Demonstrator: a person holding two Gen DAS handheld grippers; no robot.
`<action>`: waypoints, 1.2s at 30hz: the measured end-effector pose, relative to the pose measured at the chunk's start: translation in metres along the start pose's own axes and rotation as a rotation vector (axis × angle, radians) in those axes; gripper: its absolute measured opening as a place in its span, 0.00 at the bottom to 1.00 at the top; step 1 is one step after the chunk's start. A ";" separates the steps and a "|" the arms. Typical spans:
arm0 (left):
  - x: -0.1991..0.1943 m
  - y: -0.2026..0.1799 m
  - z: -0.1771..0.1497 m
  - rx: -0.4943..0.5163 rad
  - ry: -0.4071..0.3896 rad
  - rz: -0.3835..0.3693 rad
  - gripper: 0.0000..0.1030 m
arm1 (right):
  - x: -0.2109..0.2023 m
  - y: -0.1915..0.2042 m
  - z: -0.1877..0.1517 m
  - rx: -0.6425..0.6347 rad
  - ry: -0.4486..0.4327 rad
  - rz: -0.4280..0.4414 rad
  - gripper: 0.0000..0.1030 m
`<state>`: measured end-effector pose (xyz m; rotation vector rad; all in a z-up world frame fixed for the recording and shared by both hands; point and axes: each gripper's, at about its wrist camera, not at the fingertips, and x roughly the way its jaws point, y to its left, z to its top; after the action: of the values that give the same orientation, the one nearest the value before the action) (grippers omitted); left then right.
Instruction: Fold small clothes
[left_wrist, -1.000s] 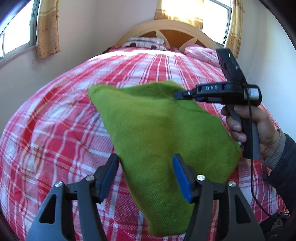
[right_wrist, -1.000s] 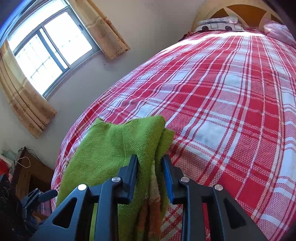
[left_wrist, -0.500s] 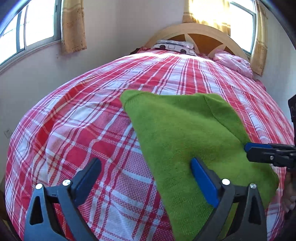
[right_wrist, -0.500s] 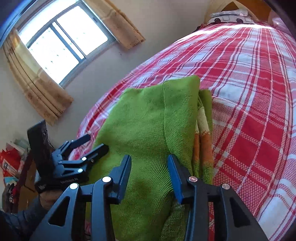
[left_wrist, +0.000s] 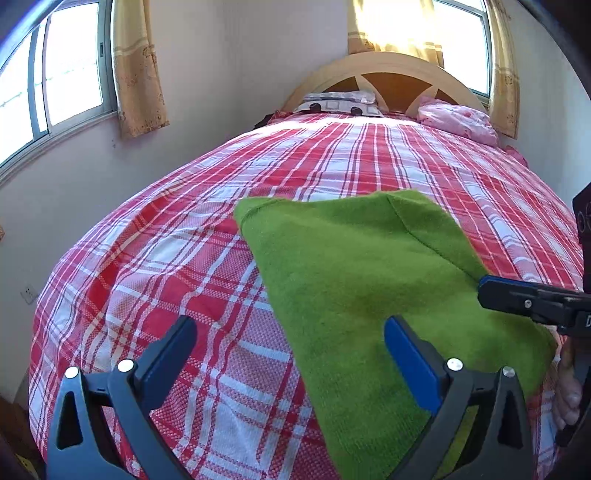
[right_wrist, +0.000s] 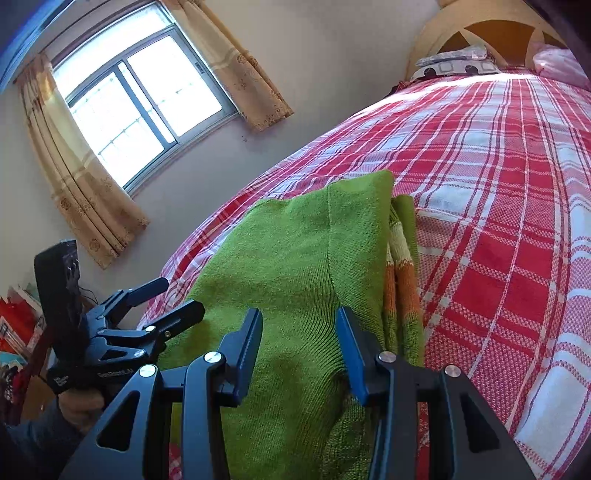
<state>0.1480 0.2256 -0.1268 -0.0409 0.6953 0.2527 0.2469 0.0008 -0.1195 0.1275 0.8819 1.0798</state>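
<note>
A green knit garment (left_wrist: 351, 266) lies folded on the red plaid bedspread (left_wrist: 177, 258). My left gripper (left_wrist: 291, 336) stands wide open low over its near left edge, with its right finger (left_wrist: 406, 350) above the cloth and nothing pinched. From the right edge my right gripper (left_wrist: 487, 291) reaches over the garment's near right corner. In the right wrist view the garment (right_wrist: 288, 258) shows an orange-and-white striped layer (right_wrist: 400, 273) under its right fold. My right gripper (right_wrist: 299, 332) hovers open above it. My left gripper (right_wrist: 181, 295) is at the left.
The bed runs back to a wooden headboard (left_wrist: 384, 70) with a patterned pillow (left_wrist: 340, 103) and a pink pillow (left_wrist: 458, 118). The wall and curtained window (right_wrist: 140, 103) close the left side. A hand (right_wrist: 77, 406) holds the left gripper's handle.
Both grippers opened and let go of the green garment, which settled flat on the bed. The right gripper drew back from the garment's far edge to its near right corner.
</note>
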 end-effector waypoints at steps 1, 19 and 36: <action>-0.002 -0.001 0.000 0.001 0.000 -0.005 1.00 | -0.002 0.002 0.001 0.001 0.002 -0.013 0.42; -0.086 -0.018 0.024 0.000 -0.164 -0.098 1.00 | -0.097 0.059 -0.011 -0.160 -0.147 -0.330 0.64; -0.109 -0.024 0.028 0.002 -0.224 -0.109 1.00 | -0.138 0.062 -0.009 -0.095 -0.275 -0.366 0.65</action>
<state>0.0911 0.1821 -0.0367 -0.0478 0.4688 0.1485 0.1726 -0.0824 -0.0174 0.0318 0.5761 0.7385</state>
